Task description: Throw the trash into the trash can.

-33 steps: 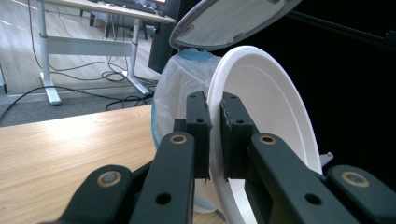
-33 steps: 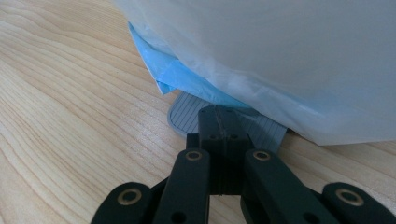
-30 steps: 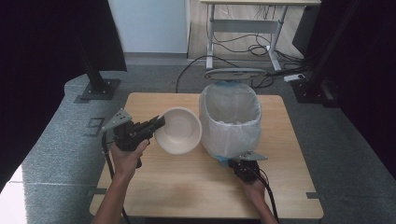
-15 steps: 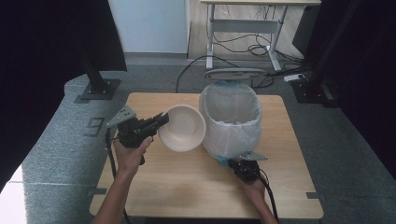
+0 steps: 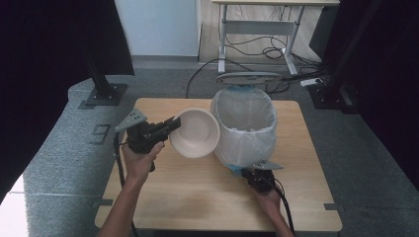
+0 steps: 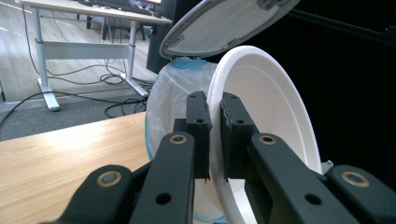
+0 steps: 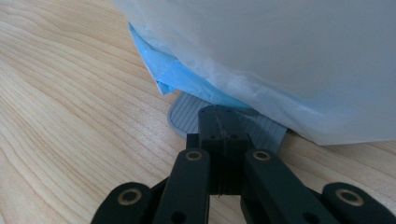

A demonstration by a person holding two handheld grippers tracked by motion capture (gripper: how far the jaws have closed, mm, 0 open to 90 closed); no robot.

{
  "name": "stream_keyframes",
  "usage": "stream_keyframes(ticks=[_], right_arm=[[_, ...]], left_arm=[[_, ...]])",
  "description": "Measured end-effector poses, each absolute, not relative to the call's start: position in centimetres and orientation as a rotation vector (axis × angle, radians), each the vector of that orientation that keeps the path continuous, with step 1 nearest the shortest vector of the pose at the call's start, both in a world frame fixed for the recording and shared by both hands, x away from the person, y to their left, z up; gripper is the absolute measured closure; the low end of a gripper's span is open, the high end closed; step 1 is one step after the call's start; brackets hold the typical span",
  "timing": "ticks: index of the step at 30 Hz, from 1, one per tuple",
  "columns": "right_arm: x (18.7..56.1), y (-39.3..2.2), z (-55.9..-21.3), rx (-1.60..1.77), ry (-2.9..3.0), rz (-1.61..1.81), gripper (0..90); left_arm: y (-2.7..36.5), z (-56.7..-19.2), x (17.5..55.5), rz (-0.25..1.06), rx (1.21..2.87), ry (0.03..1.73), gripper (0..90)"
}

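A white foam bowl [image 5: 195, 133] hangs tilted on edge over the wooden table [image 5: 197, 197], just left of the pedal bin [image 5: 244, 126]. My left gripper [image 5: 173, 126] is shut on the bowl's rim, and in the left gripper view the bowl [image 6: 266, 102] has its wall pinched between the gripper's [image 6: 215, 116] two pads. The bin's lid [image 5: 249, 77] stands raised. At the bin's foot my right gripper [image 5: 247, 172] is shut with nothing between its jaws. In the right gripper view that gripper [image 7: 219, 116] has its joined tips resting on the grey ribbed pedal [image 7: 187, 116].
A white bag [image 7: 280, 56] lines the bin and hangs down its outside, with a blue liner [image 7: 177, 77] showing at the bottom. Beyond the table stand a desk frame [image 5: 257, 24] with cables, and black stands at both sides.
The left gripper has carried the bowl a little to the right, closer to the bin's mouth. The right gripper has stayed on the pedal.
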State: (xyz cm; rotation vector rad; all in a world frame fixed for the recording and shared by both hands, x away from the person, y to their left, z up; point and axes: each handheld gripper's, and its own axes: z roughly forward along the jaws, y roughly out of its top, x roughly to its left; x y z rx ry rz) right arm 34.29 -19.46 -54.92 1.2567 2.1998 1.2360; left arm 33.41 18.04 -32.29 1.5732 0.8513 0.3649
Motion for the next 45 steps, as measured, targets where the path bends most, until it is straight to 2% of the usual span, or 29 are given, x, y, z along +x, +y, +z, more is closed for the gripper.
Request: stream_keyframes(ticks=[45], right_arm=[[34.3, -19.5, -54.9, 1.258, 2.201, 1.239, 89.6]], left_arm=[[14.5, -30.8, 35.7, 0.352, 1.609, 0.831, 83.7]])
